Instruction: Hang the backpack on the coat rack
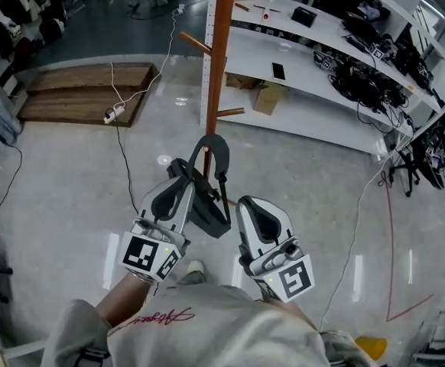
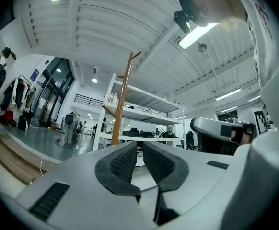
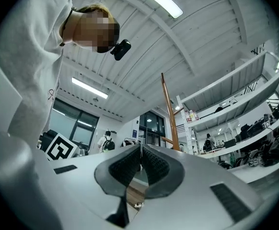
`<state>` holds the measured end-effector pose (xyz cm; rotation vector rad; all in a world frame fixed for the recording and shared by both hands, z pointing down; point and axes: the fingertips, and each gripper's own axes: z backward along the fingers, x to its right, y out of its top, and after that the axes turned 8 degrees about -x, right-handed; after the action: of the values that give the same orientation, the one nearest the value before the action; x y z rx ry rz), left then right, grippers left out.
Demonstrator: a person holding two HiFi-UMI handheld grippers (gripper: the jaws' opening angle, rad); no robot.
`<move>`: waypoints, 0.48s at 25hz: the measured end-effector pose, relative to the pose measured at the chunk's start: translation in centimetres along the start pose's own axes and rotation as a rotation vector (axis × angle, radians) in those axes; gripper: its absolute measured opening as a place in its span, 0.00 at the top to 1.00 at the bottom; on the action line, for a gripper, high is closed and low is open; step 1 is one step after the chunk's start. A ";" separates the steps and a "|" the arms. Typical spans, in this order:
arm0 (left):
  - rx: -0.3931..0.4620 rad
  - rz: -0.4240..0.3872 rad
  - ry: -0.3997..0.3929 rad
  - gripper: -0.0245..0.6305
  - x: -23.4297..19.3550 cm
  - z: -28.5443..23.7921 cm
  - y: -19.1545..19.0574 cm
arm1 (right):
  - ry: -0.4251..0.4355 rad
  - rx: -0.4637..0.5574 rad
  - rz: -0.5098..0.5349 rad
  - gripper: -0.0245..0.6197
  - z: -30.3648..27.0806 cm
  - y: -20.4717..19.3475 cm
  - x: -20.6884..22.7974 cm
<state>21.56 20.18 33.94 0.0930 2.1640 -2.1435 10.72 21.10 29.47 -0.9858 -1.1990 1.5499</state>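
This looks like an electronics lab or workshop. Long white shelves (image 1: pixel 306 75) run along one side, crowded with black devices (image 1: pixel 368 86), tangled cables and a phone (image 1: pixel 278 70). A power strip (image 1: pixel 114 114) trails its cord across the polished floor (image 1: pixel 54 182) beside a low wooden platform (image 1: pixel 85 90). Strip lights (image 2: pixel 204 30) hang under a ribbed white ceiling (image 2: pixel 106 23).

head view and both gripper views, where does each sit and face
Head view: on the head, facing steeply down at backpack, rack, floor; shows left gripper, right gripper, shirt.
Left gripper view: on that gripper, facing along its jaws, up towards ceiling; shows the right gripper, shirt.
Right gripper view: likewise; shows left gripper, shirt.
All three share the rack.
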 end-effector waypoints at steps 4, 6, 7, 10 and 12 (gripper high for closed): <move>0.033 -0.007 0.010 0.91 4.0 3.7 1.1 | 0.022 0.032 0.000 0.93 3.8 1.9 -2.5; 0.050 -0.005 0.016 0.93 6.5 5.7 1.3 | 0.029 0.039 0.003 0.93 6.4 2.6 -3.9; 0.058 -0.003 0.019 0.93 7.7 6.9 1.4 | 0.033 0.039 0.007 0.92 7.9 3.0 -4.8; 0.081 0.001 0.036 0.94 10.9 10.5 1.7 | 0.044 0.027 0.020 0.92 12.0 3.8 -7.2; 0.089 0.007 0.042 0.94 12.4 12.6 2.0 | 0.048 0.018 0.016 0.93 14.1 4.3 -8.6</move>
<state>9.74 7.29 30.53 0.1537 2.0871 -2.2534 -1.16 8.84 28.70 -1.0174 -1.1442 1.5389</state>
